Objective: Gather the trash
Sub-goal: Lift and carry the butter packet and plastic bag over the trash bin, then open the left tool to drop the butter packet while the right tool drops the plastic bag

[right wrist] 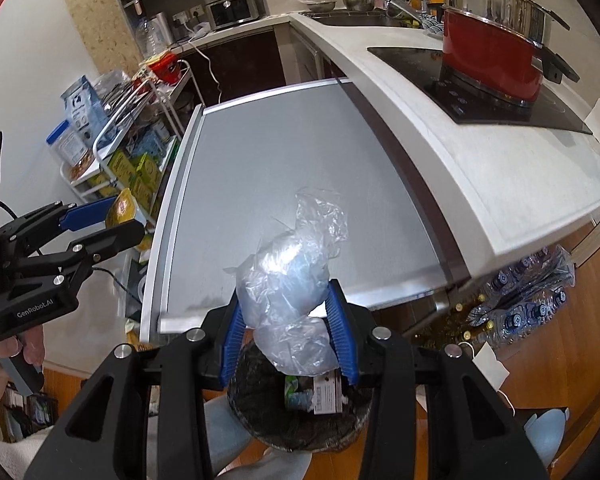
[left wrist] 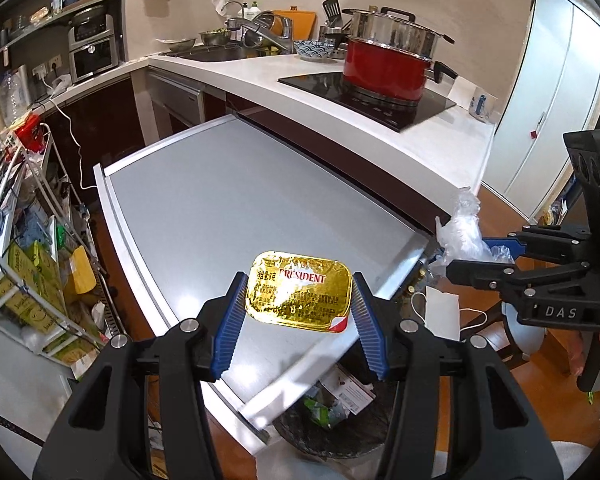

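You have the pull-out table (left wrist: 236, 200) as landmark: the counter (left wrist: 432, 148) lies behind it, bearing the cooktop (left wrist: 380, 100) with stacked pots (left wrist: 388, 68); the wire rack (left wrist: 32, 240) stands left of it; the trash bin (right wrist: 300, 412) sits below its near edge.

A white L-shaped countertop (left wrist: 236, 74) carries a black cooktop (left wrist: 384, 110) above dark cabinets (left wrist: 100, 120), wooden floor (right wrist: 548, 344) and white wall (right wrist: 24, 80).

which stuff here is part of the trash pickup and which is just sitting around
Part of the job:
- gold butter packet, held in the left gripper
- crumpled clear plastic bag, held in the right gripper
- trash bin below them

Just lying about:
- red pot
- pack of water bottles
- toaster oven
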Demonstrator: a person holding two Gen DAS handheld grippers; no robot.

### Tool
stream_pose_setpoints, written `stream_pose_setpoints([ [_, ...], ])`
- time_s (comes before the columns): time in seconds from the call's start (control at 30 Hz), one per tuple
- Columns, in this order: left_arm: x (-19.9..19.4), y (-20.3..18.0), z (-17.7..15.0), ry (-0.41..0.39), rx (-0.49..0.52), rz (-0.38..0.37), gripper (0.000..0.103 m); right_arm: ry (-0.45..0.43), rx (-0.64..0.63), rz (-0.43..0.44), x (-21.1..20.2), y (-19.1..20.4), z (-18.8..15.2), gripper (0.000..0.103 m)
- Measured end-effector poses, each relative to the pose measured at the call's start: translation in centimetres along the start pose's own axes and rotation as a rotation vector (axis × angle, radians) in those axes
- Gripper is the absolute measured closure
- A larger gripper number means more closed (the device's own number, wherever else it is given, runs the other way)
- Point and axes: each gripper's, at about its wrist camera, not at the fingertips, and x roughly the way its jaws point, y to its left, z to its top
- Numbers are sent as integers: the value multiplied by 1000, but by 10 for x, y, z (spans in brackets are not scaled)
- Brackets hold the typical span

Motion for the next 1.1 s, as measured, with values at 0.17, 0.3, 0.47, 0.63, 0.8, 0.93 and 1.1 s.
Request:
stream_pose_setpoints([
  [0.17, -3, -16, -15, 14, 6, 1, 51, 21, -2, 11, -4, 2, -19, 64],
  [0.3, -2, -26, -26, 29, 11, -1, 51, 46, -5, 12, -4, 2, -34, 64],
  [0.47, 0, -38, -40, 54, 17, -7, 51, 68, 6, 14, -3, 0, -48, 64],
  [0.63, 4, -45, -49, 72, 22, -3, 51, 88, 11, 13, -1, -2, -59, 64],
  [0.8, 9, -51, -61, 96, 31, 4, 51, 113, 18, 11, 4, -7, -70, 64],
  [0.93, 15, -55, -70, 118, 37, 12, 51, 136, 14, 10, 8, -9, -78, 64],
  [1.1, 23, -61, -81, 150, 45, 16, 51, 171, 10, 9, 16, -12, -88, 64],
])
